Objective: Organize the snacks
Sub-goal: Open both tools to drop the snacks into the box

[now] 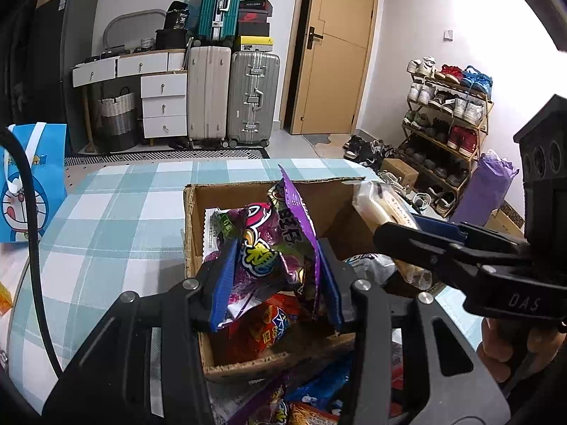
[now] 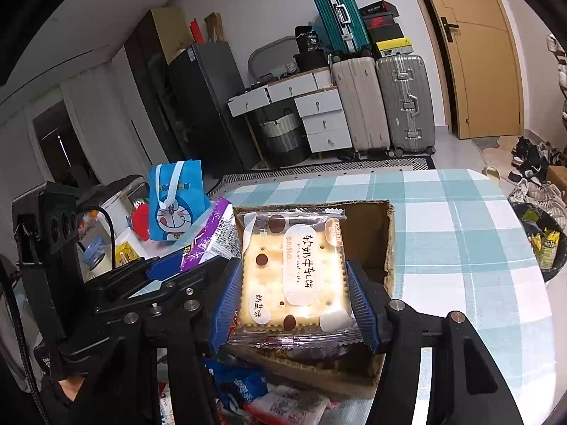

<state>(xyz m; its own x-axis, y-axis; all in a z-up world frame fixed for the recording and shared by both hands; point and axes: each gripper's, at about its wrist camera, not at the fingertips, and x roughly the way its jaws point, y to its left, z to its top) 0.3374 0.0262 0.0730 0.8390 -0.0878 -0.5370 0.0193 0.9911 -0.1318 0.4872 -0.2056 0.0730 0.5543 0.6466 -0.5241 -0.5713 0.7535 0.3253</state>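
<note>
An open cardboard box [image 1: 193, 233] stands on the checked tablecloth, with a red snack bag [image 1: 269, 326] and other packets inside. My left gripper [image 1: 276, 283] is shut on a purple candy bag [image 1: 273, 248] and holds it over the box. My right gripper [image 2: 294, 294] is shut on a clear-wrapped cracker packet [image 2: 294, 272] and holds it above the same box [image 2: 372, 223]. The right gripper [image 1: 418, 237] with the cracker packet [image 1: 379, 209] also shows at the right of the left wrist view. The left gripper [image 2: 177, 272] with the purple bag [image 2: 209, 237] shows at the left of the right wrist view.
More snack packets [image 2: 283, 400] lie on the table in front of the box. A blue Doraemon bag [image 2: 175, 202] stands at the table's left. The checked tablecloth [image 2: 460, 233] stretches right of the box. Suitcases, drawers, a door and a shoe rack [image 1: 450, 117] are behind.
</note>
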